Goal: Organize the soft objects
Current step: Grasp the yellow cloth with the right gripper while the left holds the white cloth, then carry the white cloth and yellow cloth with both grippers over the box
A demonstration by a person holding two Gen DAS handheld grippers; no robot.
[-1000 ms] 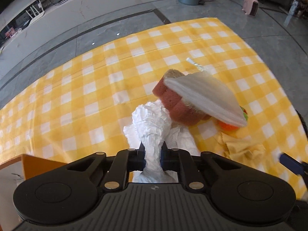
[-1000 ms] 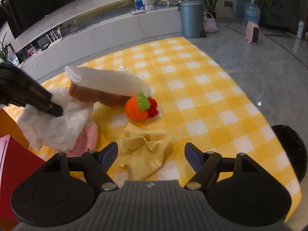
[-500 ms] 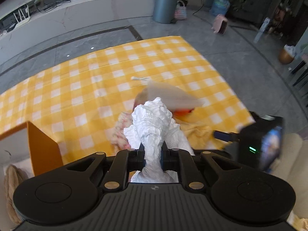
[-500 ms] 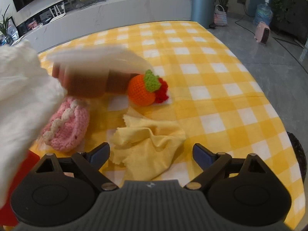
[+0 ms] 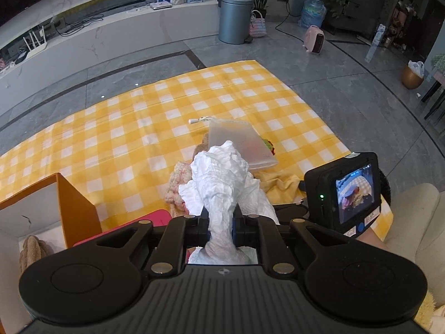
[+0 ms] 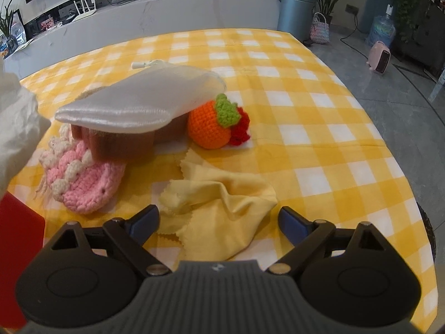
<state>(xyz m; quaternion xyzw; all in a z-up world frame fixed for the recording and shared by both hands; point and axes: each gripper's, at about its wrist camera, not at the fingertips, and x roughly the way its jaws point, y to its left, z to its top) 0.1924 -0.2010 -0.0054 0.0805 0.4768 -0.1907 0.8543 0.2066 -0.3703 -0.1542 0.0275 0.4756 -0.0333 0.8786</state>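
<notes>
Yellow-checked cloth covers the surface on grey tiled floor.

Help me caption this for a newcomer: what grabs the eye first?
The crumpled white cloth pinched upright in the left tool, lifted over the yellow checked tablecloth. Next, the crocheted orange fruit beside a brown sponge under a white pouch, with a yellow cloth between the open right tool's fingers.
</notes>
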